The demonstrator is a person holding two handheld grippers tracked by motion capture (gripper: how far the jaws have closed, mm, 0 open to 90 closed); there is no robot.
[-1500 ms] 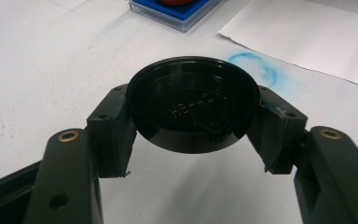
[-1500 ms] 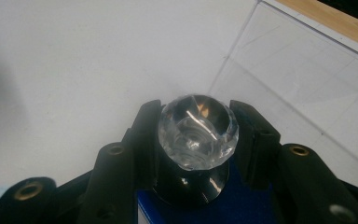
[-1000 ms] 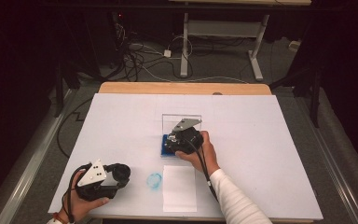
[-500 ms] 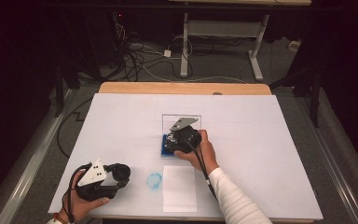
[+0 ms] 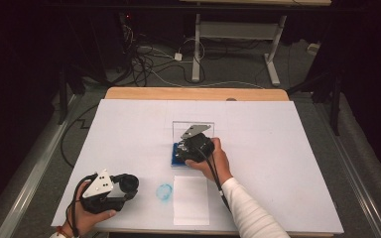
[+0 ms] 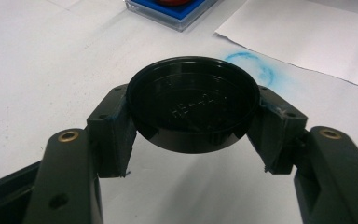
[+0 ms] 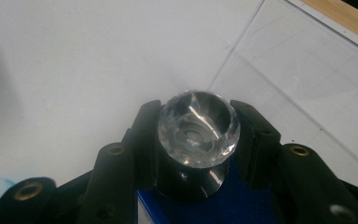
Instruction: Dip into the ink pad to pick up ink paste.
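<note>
High view, open room: the white table sheet point(image 5: 287, 163) lies bare to the right of the blue ink pad point(image 5: 177, 157) and beyond it, with wide margins out to the wooden table edge point(image 5: 193, 93).
High view, right gripper: the right gripper point(image 5: 192, 148) sits directly over the blue ink pad, hand wrapped round its body, grey plate pointing away from the person.
High view, left gripper: the left gripper point(image 5: 121, 186) hangs well to the near left of the ink pad, close to the table's front edge.
High view, neighbours: a clear plastic sheet point(image 5: 193, 130) lies just behind the ink pad, a white paper point(image 5: 191, 198) just in front, a blue ink smudge point(image 5: 164, 191) beside that paper.
High view, room: dark floor, cables point(image 5: 154, 64) and a desk frame point(image 5: 233, 34) far beyond the ink pad.
Left gripper view, grip: jaws clamped on a black round lid point(image 6: 191, 105), held flat above the sheet, with the blue smudge just behind it.
Left gripper view, in the way: nothing between the lid and the ink pad corner point(image 6: 177, 14) at the top.
Right gripper view, grip: jaws clenched on the stamp point(image 7: 196, 128), by its black stem under the faceted clear knob, standing right on the blue pad point(image 7: 223, 196).
Right gripper view, edges: the clear sheet's edge runs just beyond the stamp.
</note>
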